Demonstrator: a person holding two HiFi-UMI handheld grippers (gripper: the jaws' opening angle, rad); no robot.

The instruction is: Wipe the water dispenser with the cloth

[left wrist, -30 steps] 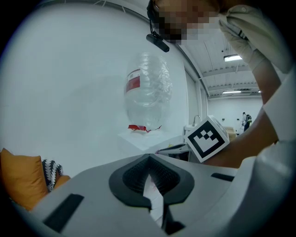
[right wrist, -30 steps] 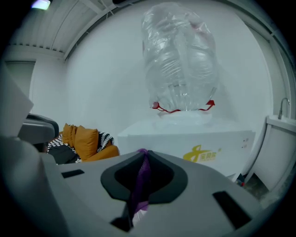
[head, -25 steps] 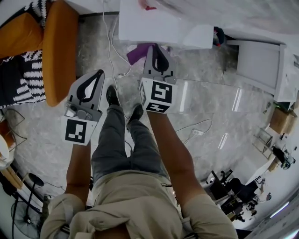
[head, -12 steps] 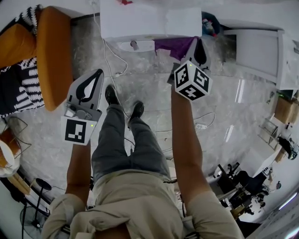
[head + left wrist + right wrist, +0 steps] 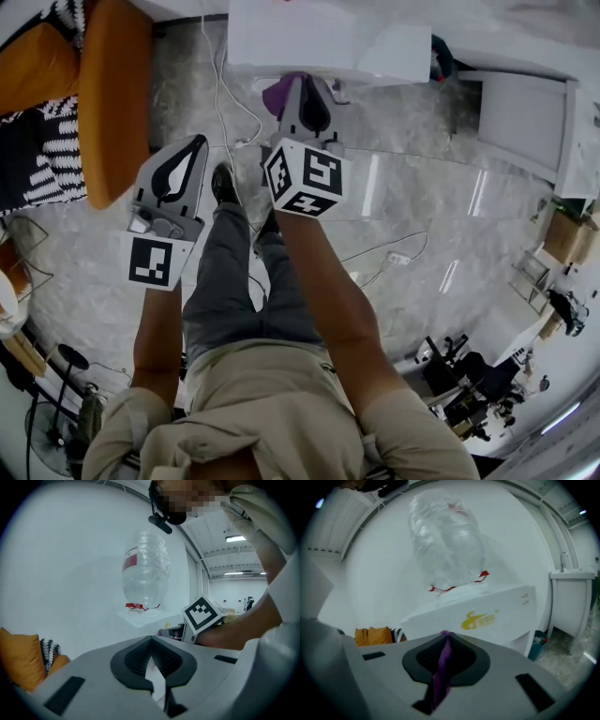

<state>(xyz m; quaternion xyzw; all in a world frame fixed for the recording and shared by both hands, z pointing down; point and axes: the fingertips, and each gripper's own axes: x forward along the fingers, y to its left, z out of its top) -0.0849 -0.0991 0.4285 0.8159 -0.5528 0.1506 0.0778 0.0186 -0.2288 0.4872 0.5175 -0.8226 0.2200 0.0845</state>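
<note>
Right gripper [image 5: 444, 638]: jaws clamped on purple cloth [image 5: 439, 672], aimed at water dispenser [image 5: 487, 616] for wiping.
Left gripper [image 5: 152, 645]: jaws together, empty, held clear above the floor [image 5: 422, 187].

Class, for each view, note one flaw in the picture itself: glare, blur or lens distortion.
Head view: bright glare streaks on the glossy grey marble floor. Left gripper view: dark round vignette, and the beams of the ceiling look bowed. Right gripper view: the purple cloth in the right claw is blurred.
</note>
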